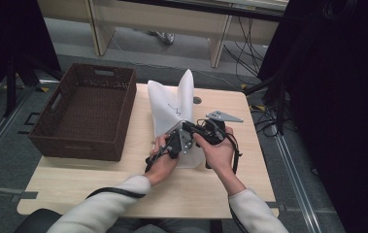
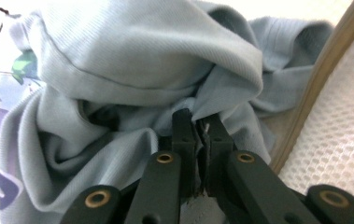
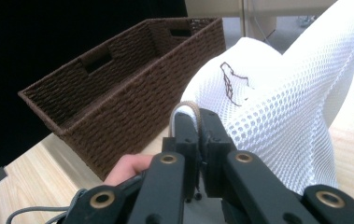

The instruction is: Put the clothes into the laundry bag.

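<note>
A white mesh laundry bag [image 1: 174,104] stands on the wooden table [image 1: 123,179], with both hands at its near end. My left gripper [image 1: 176,140] reaches into the bag's mouth. In the left gripper view it [image 2: 198,119] is shut on a fold of a light blue-grey garment [image 2: 142,60] bunched inside the bag, with the mesh [image 2: 338,135] and its tan rim [image 2: 315,93] at the right. My right gripper [image 1: 206,132] is beside it; in the right gripper view it [image 3: 198,116] is shut on the tan-edged rim of the mesh bag [image 3: 277,107].
A brown wicker basket [image 1: 87,141] with nothing in it sits on the table's left half, close to the bag; it also appears as the basket [image 3: 132,107] in the right gripper view, behind the left hand [image 3: 128,168]. A round hole [image 1: 197,100] marks the table behind the bag.
</note>
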`<state>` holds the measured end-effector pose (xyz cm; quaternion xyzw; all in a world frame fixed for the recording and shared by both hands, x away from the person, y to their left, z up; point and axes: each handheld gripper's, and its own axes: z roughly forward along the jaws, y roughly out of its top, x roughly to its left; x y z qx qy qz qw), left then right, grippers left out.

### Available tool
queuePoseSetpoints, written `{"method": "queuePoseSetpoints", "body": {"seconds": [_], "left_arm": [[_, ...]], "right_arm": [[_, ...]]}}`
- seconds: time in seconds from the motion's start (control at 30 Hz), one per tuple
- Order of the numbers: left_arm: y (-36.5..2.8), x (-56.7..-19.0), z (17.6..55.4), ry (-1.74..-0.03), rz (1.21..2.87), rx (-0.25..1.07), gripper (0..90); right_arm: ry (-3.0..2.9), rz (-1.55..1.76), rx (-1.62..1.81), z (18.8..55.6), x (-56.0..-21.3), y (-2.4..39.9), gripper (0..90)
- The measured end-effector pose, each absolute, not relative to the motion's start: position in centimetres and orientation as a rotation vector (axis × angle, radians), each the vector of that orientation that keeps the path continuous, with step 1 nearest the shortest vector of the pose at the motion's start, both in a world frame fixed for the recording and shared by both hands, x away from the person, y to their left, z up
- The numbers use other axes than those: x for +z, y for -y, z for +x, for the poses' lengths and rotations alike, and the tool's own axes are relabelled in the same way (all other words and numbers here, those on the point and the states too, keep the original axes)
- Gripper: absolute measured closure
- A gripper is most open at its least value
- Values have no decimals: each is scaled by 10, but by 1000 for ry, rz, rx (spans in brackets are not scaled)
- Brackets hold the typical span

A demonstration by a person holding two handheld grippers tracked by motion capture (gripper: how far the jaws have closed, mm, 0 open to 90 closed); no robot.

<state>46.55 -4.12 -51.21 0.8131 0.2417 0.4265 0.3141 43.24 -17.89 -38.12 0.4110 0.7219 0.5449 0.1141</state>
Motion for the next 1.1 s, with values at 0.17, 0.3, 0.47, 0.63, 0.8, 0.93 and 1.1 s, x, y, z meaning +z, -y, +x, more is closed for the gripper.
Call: {"method": "queuePoseSetpoints", "body": {"seconds": [0.17, 0.3, 0.47, 0.63, 0.8, 0.93, 1.1], "left_arm": [[40, -515, 464, -622, 2156, 1140, 826], [40, -515, 462, -599, 2183, 1043, 771], [39, -514, 451, -556, 2193, 988, 684], [41, -514, 438, -514, 2187, 921, 719], [50, -517, 443, -502, 2214, 944, 823], [53, -518, 450, -572, 2213, 944, 860], [53, -515, 457, -583, 2227, 954, 864]], "right_arm": [[-2114, 1192, 1588, 434, -385, 179, 880], [-2111, 1184, 1587, 434, -386, 177, 880], [-2117, 1204, 1589, 435, -386, 177, 879], [-2106, 1198, 1591, 436, -386, 178, 879], [-2105, 1245, 1595, 434, -386, 177, 879], [-2111, 1250, 1604, 434, -386, 178, 879], [-2103, 1252, 1587, 435, -386, 179, 879]]}}
